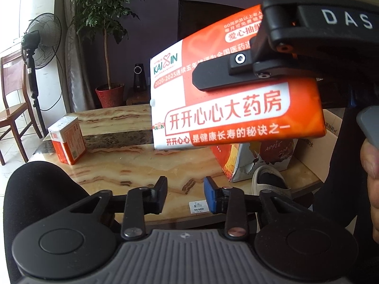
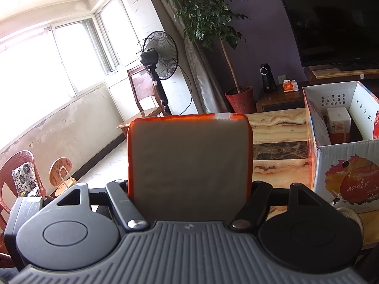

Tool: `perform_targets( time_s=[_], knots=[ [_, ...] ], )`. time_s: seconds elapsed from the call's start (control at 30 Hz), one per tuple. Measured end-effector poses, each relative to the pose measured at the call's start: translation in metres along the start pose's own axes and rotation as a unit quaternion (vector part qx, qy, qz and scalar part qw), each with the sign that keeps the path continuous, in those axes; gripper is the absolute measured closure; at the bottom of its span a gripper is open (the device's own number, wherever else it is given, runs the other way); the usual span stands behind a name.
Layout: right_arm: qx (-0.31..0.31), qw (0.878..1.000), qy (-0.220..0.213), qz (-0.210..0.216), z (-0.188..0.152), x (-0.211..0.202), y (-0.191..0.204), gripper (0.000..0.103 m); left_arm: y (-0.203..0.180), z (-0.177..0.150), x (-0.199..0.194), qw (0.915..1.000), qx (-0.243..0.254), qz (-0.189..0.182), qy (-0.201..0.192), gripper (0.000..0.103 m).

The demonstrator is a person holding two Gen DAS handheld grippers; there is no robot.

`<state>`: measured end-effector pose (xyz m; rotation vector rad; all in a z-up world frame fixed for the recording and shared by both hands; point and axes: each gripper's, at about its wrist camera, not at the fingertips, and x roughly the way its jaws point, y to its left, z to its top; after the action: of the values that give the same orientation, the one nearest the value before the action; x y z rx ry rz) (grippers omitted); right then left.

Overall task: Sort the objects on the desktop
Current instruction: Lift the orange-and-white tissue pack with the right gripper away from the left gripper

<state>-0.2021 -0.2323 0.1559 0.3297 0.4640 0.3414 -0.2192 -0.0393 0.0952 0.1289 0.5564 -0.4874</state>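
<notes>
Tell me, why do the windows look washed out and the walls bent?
Right wrist view: daylight overexposes the windows, and the fisheye lens bows the wall; the held tissue pack shows its shaded side. Left wrist view: the same pack sits slightly blurred.

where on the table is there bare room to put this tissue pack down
Bare marble stretches between the small orange box at the table's left corner and the apple carton on the right. The far strip behind the dark band is also free. The carton's side is crowded. The right claw holds the tissue pack; the left claw is empty.
</notes>
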Motion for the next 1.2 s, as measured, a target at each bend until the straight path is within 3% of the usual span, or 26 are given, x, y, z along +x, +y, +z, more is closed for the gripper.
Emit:
perform_targets(
  time_s=[0.23,0.5,0.8,0.9,1.2],
  knots=[
    [0.006,1.0,-0.003,-0.003,0.0,0.0,-0.004,0.029,-0.003,0.0,-0.005,0.9998,-0.012,-0.012,0.011,0.082],
    [0.011,1.0,-0.004,-0.004,0.001,-0.001,-0.007,0.029,-0.012,0.001,-0.012,0.9998,0.0,-0.011,0.017,0.083],
    [0.016,1.0,-0.005,-0.006,0.0,-0.002,-0.009,0.029,-0.028,0.016,-0.042,0.9994,0.019,-0.024,-0.015,0.083],
    [0.019,1.0,-0.006,-0.006,0.001,-0.003,-0.01,0.029,-0.032,0.02,-0.049,0.9994,0.022,-0.018,-0.02,0.088],
    [0.025,1.0,-0.007,-0.007,0.001,-0.003,-0.013,0.029,-0.035,0.019,-0.049,0.9997,0.022,-0.011,-0.004,0.091]
  ],
)
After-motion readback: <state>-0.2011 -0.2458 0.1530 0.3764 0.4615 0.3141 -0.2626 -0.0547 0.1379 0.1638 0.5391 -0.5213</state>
